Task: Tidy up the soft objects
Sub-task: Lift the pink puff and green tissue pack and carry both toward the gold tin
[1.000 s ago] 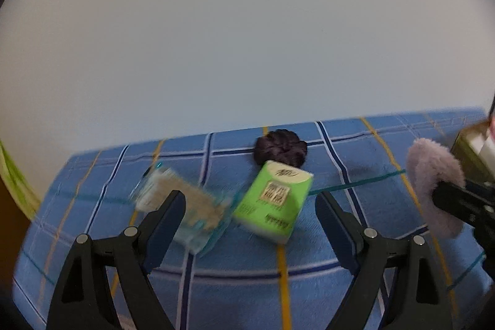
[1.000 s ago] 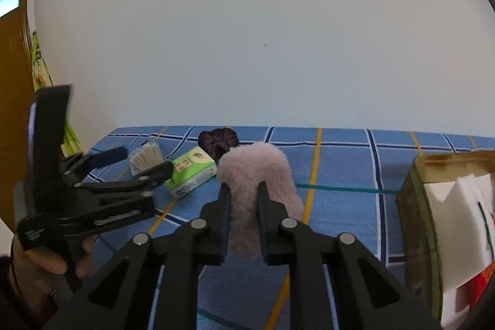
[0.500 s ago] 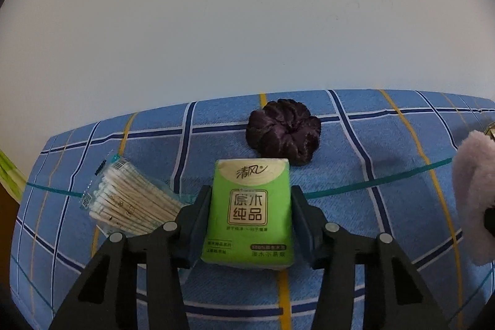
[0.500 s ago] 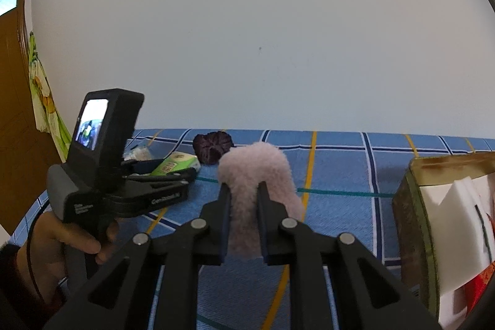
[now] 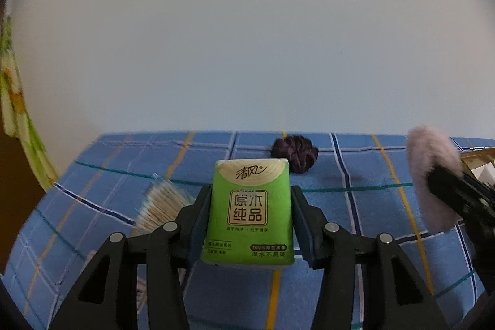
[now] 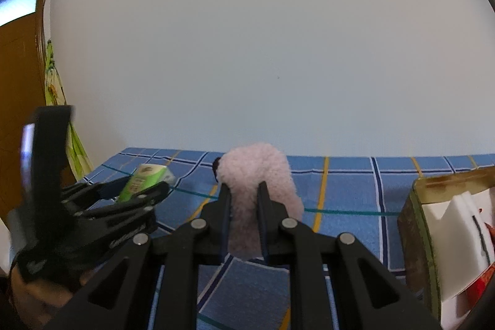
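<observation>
My left gripper (image 5: 251, 200) is shut on a green tissue pack (image 5: 250, 214) and holds it lifted above the blue checked cloth (image 5: 355, 206). The pack also shows in the right wrist view (image 6: 145, 180), held by the left gripper (image 6: 136, 190). My right gripper (image 6: 243, 198) is shut on a pink fluffy puff (image 6: 258, 178), held above the cloth; the puff shows at the right of the left wrist view (image 5: 430, 175). A dark purple scrunchie (image 5: 295, 152) lies on the cloth near the wall.
A clear pack of cotton swabs (image 5: 161, 206) lies on the cloth at the left, blurred. An open cardboard box (image 6: 417, 225) with white items inside stands at the right. A white wall rises behind the table. A wooden door (image 6: 18, 82) is at the left.
My left gripper closed on the green tissue pack and lifted it off the cloth, swinging right. My right gripper kept holding the pink puff, almost still.
</observation>
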